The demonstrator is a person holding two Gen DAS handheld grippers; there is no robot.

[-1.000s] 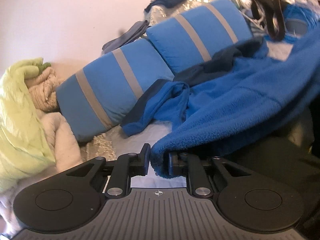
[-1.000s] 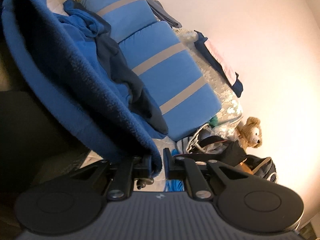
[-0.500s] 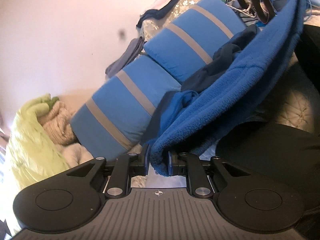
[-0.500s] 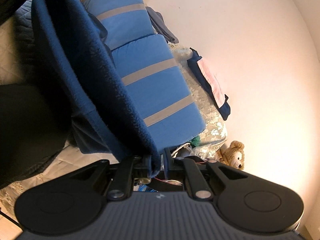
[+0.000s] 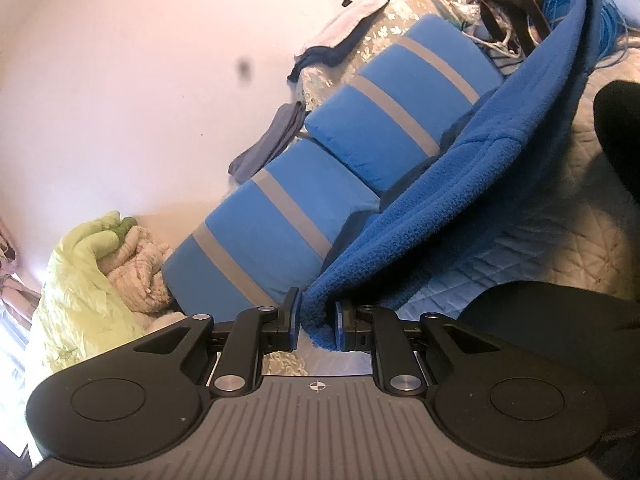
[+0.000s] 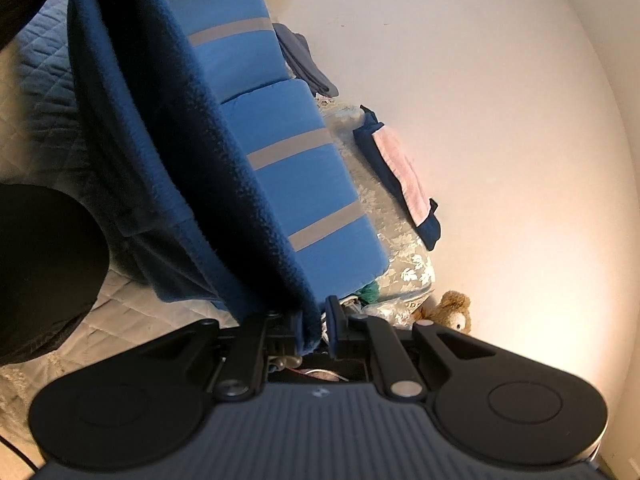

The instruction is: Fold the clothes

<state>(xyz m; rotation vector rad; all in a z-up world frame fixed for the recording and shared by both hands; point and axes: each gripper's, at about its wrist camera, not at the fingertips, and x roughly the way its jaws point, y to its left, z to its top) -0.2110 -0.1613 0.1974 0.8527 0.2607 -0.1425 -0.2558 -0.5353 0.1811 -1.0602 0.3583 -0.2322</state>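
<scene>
Fleece garment (image 5: 472, 184), thick, soft and floppy, hangs stretched between my two tools above the quilted bed (image 5: 560, 216), in front of the striped blue cushions (image 5: 280, 240). My left tool (image 5: 316, 320) pinches one corner of its edge and my right tool (image 6: 316, 328) clamps the other. Held by corners, its middle should sag rather than slip.

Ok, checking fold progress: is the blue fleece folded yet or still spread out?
Not folded. The blue fleece hangs stretched between the left gripper and right gripper, each shut on an edge, above the quilted bed.
</scene>
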